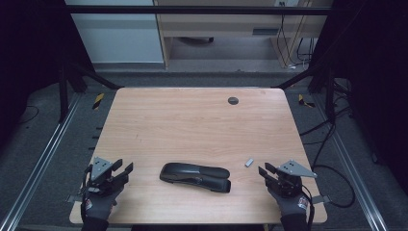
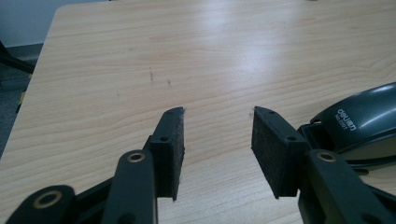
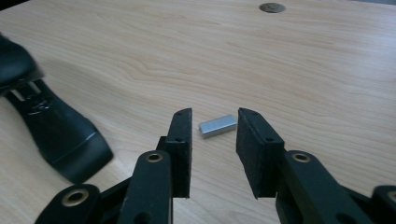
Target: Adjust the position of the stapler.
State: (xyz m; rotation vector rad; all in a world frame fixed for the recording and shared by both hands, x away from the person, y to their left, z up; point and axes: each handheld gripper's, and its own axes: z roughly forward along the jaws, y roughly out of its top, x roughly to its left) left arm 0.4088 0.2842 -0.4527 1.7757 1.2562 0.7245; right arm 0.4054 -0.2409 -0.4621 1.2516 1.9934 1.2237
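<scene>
right gripper view: staple block point(image 3: 217, 126) ahead of gripper point(image 3: 214, 122)

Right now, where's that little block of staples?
In the high view the staple block lies on the table, right of the black stapler and just ahead of the right hand-held gripper, not touching either.

Glossy black plastic stapler point(image 1: 195, 176), shiny metal staple block point(image 3: 217, 126), pale wood-grain table point(image 1: 192, 120)

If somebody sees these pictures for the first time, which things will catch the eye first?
First, the long black plastic stapler, lying flat near the front edge of the pale wooden table. Next, the small silver metal block of staples, lying apart to its right. The left claw and the right claw flank them at the front corners, both open and holding nothing.
</scene>
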